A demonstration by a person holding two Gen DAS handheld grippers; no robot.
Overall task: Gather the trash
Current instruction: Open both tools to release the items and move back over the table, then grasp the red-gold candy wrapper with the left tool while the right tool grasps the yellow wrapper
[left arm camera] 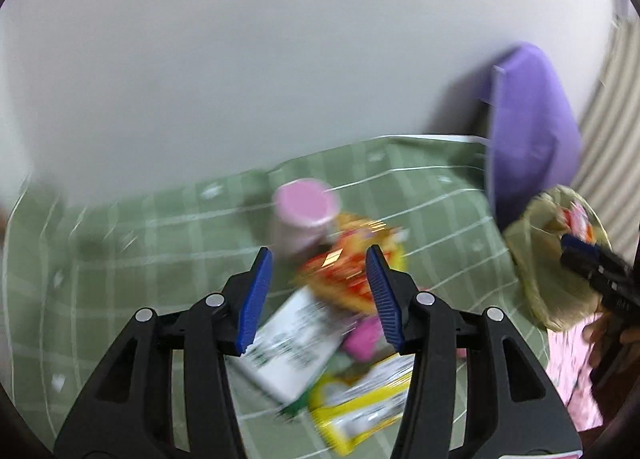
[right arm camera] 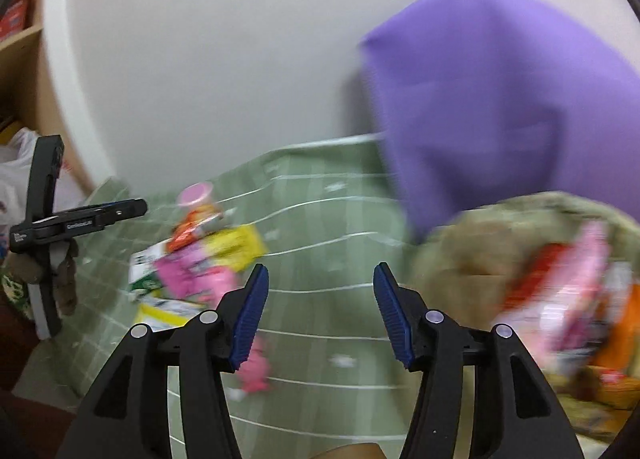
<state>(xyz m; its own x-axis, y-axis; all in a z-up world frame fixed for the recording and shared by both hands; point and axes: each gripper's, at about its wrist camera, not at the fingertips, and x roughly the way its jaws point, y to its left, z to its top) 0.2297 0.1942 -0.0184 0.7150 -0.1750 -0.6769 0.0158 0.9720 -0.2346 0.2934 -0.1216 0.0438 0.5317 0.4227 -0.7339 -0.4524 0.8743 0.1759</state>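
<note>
Crinkly wrappers [left arm camera: 352, 275] mid-tabletop [left arm camera: 120, 259]: light, slippery; pinch flat edge. Left gripper [left arm camera: 318, 295] fingers spread, empty; right gripper [right arm camera: 320, 311] same, nr bag [right arm camera: 520, 279].

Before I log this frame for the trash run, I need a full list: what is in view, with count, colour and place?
Tablecloth: one, green with white grid, covering the table.
Cup: one, pink lid, upright behind the wrapper pile.
Orange-red wrapper: one, lying against the cup.
White packet: one, white with green print, in the pile.
Yellow packet: one, nearest edge of the pile.
Pink wrappers: blurred, count unclear, in the pile.
Pink scrap: one, alone on the cloth.
Purple bag: one, standing at the back.
Olive trash bag: one, holding wrappers, right side.
Left gripper: open, over the pile.
Right gripper: open, empty.
</note>
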